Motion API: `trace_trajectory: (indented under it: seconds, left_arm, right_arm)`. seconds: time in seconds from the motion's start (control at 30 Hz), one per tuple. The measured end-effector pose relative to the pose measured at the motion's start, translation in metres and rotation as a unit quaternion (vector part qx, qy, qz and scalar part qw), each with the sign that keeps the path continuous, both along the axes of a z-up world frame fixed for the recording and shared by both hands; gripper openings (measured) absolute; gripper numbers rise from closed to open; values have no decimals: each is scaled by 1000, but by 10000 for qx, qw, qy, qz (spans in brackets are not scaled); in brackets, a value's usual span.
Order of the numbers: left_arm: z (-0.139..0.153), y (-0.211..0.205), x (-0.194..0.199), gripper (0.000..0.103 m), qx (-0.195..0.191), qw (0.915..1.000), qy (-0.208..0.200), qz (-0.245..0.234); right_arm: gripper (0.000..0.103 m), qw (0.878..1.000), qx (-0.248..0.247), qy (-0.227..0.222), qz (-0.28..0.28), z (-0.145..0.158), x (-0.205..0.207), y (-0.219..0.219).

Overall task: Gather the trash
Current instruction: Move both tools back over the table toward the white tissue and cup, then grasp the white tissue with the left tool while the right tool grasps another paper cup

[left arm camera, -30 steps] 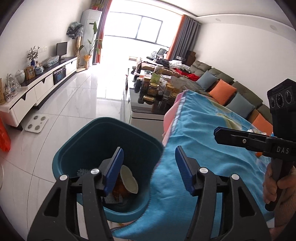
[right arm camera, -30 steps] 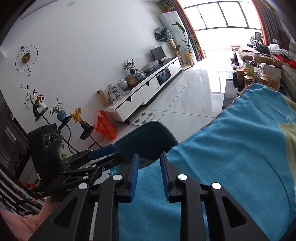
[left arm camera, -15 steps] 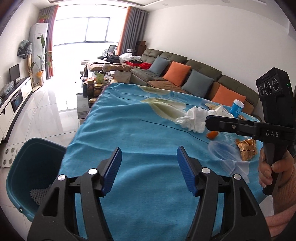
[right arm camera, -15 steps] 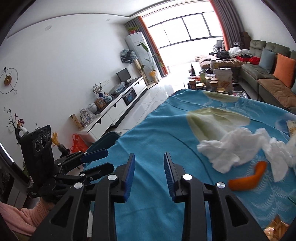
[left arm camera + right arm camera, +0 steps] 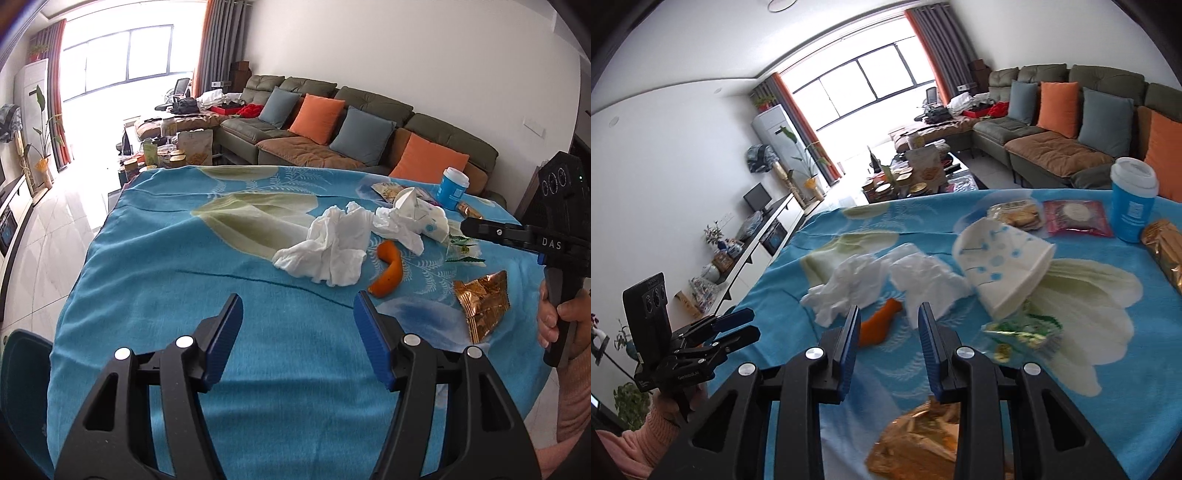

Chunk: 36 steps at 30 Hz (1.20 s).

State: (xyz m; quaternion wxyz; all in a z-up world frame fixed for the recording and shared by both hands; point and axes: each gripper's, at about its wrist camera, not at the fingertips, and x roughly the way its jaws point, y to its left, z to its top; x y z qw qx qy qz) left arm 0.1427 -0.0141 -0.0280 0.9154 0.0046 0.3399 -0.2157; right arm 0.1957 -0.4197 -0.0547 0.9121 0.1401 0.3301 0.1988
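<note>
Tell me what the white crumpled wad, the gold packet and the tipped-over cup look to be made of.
White crumpled wad: soft tissue paper, matte, with limp irregular folds.
Gold packet: metallised foil or plastic film, shiny, with sharp creases that catch the light.
Tipped-over cup: probably thin paper, matte white with blue printed dots and a dented wall.

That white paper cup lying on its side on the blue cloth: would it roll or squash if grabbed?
The paper cup looks thin and already dented, so it would probably crush easily. Lying sideways and tapered, it may roll in a curve. It is probably very light.
</note>
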Motion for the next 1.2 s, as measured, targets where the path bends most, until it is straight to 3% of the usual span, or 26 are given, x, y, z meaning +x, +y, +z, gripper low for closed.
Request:
trace_trajectory:
  seconds: [0.1,0.47,0.57,0.6,0.7,0.77,0.83,0.97,1.07,1.13,1.2]
  left_arm:
    - [1,-14,20,63,122,9999,45,-54]
    - [-11,-50,72,64,390,9982,391,-234]
    - [-18,-57,80,64,446,9971,547,-281]
    - [-20,-58,82,63,456,9968,592,-276]
    - [-25,-62,87,53,435,9961,705,-288]
    - [-27,-62,88,42,454,9959,736,-279]
    - [-28,-61,88,38,461,9959,731,-254]
    - [-27,-58,85,16,383,9960,739,-318]
    - [-26,-57,81,14,376,9964,685,-341]
    - [-26,-57,79,14,360,9963,696,-356]
    - [-26,-57,78,18,386,9964,687,-326]
  right_arm:
    - [41,9996,77,110,-257,-3,12,-26]
    - [41,9949,506,685,-547,-32,56,-63]
    - [37,9944,600,721,-483,-36,58,-61]
    - [31,9946,596,709,-473,-37,58,-60]
    - [17,9948,597,711,-420,-35,60,-57]
    - [14,9954,562,672,-392,-34,57,-55]
    - [10,9959,560,614,-367,-31,55,-55]
    - [5,9964,581,541,-298,-28,55,-51]
    - [5,9960,662,557,-237,-29,52,-49]
    - [10,9957,682,567,-258,-29,54,-48]
    - [11,9948,768,623,-228,-31,60,-49]
